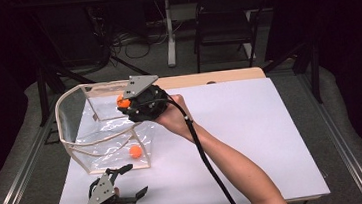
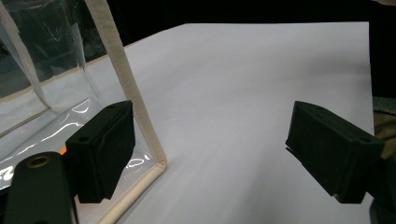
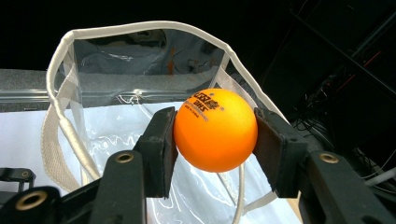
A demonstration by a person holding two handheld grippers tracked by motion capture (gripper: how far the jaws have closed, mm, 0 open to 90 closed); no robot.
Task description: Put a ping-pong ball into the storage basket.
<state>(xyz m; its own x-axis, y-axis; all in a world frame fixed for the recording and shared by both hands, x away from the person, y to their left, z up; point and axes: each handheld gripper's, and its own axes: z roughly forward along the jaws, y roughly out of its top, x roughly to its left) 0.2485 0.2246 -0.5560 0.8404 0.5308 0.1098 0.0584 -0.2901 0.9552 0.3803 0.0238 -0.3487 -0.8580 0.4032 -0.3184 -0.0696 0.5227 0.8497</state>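
Right gripper [image 3: 212,140] has an orange ball [image 3: 215,129] pinched between its jaws, poised over the open mouth of the clear bag [image 1: 72,142]. The bag lies straight below and ahead, white rim clear, nothing blocking a drop. A second ball [image 1: 135,152] sits inside, near the bag's front wall. Left gripper [image 1: 129,181], jaws wide apart and empty, waits just near of the bag's corner on the white table [image 1: 252,135].

An orange ball [image 3: 215,129] with dark printed lettering sits between my right gripper's [image 3: 212,140] black jaws. A second orange ball [image 1: 135,152] lies in the clear, cream-trimmed bag [image 1: 75,145] on the white tabletop [image 1: 251,125]; my left gripper [image 2: 210,154] is black too.
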